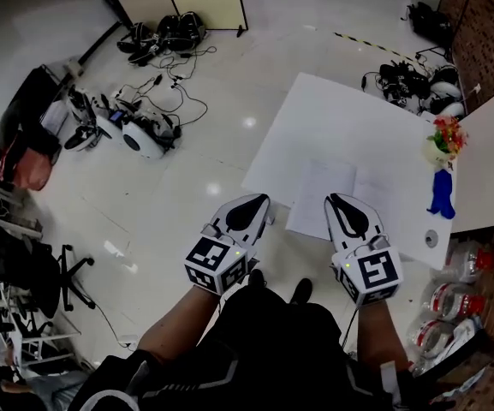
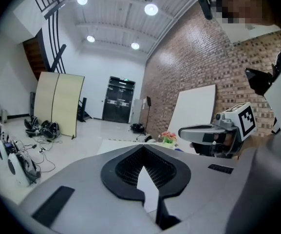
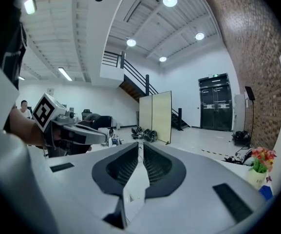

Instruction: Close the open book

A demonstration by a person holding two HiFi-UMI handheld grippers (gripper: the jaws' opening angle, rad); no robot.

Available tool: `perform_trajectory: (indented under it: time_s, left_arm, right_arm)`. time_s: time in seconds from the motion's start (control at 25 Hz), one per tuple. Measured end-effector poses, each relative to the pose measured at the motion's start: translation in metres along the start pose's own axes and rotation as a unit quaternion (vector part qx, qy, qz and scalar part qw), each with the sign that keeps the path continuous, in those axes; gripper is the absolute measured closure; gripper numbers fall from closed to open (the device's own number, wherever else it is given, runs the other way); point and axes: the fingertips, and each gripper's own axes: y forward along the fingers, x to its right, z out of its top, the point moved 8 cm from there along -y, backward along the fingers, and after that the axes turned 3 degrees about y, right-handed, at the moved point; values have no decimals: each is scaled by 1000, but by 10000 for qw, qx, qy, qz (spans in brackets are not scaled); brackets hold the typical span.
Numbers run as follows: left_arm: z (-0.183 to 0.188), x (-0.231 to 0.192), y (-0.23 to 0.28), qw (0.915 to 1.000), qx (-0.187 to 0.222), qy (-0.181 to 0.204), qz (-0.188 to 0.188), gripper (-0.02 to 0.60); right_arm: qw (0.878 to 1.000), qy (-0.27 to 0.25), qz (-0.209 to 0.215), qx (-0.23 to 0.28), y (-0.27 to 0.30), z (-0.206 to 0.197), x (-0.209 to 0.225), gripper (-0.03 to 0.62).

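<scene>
An open book (image 1: 382, 202) with plain white pages lies flat on the white table (image 1: 332, 118), near its front edge. My right gripper (image 1: 336, 200) is shut, and its tip hangs over the near edge of the book's left page. My left gripper (image 1: 261, 200) is also shut with nothing in it, at the table's near left corner, left of the book. From the left gripper view the jaws (image 2: 141, 147) meet at the tip and the right gripper (image 2: 201, 130) shows beside them. The right gripper view shows its shut jaws (image 3: 140, 143) and the left gripper (image 3: 79, 133).
A vase of flowers (image 1: 443, 141), a blue object (image 1: 441, 193) and a small round thing (image 1: 431, 238) stand at the table's right end. Plastic bottles (image 1: 452, 306) lie on the floor at the right. Cables and headsets (image 1: 135, 127) litter the floor at the left, near a chair (image 1: 24, 272).
</scene>
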Motion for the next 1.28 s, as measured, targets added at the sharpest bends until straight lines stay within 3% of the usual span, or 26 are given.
perform_trajectory:
  time_s: [0.16, 0.24, 0.32, 0.52, 0.72, 1.0, 1.16, 1.28]
  left_arm:
    - [-37, -23, 17, 9987, -502, 9, 40, 580]
    - [-59, -34, 24, 9972, -741, -91, 43, 580]
    - [-82, -43, 32, 9948, -998, -209, 10, 580]
    - [-138, -51, 51, 9843, -1659, -521, -288, 577]
    - [-184, -54, 55, 9720, -2268, -482, -395, 577]
    - [-202, -54, 55, 9674, -2438, -413, -545, 577]
    - [-205, -50, 51, 9663, -2472, -366, -609, 577]
    - [-204, -49, 49, 9663, -2462, -384, -640, 577]
  right_arm:
    - [9980, -40, -120, -625, 30, -31, -4, 587]
    - [9944, -184, -43, -1041, 45, -56, -11, 528]
    - [9882, -461, 54, -1462, 58, -87, -16, 519]
    - [9630, -1224, 265, -2387, 85, -152, -35, 505]
    - [9333, -1993, 589, -2928, 106, -200, -58, 505]
    - [8977, -2716, 807, -3374, 120, -241, -65, 505]
    - [8893, -2906, 832, -3431, 125, -250, -68, 505]
    - [8899, -2891, 834, -3429, 128, -250, -67, 505]
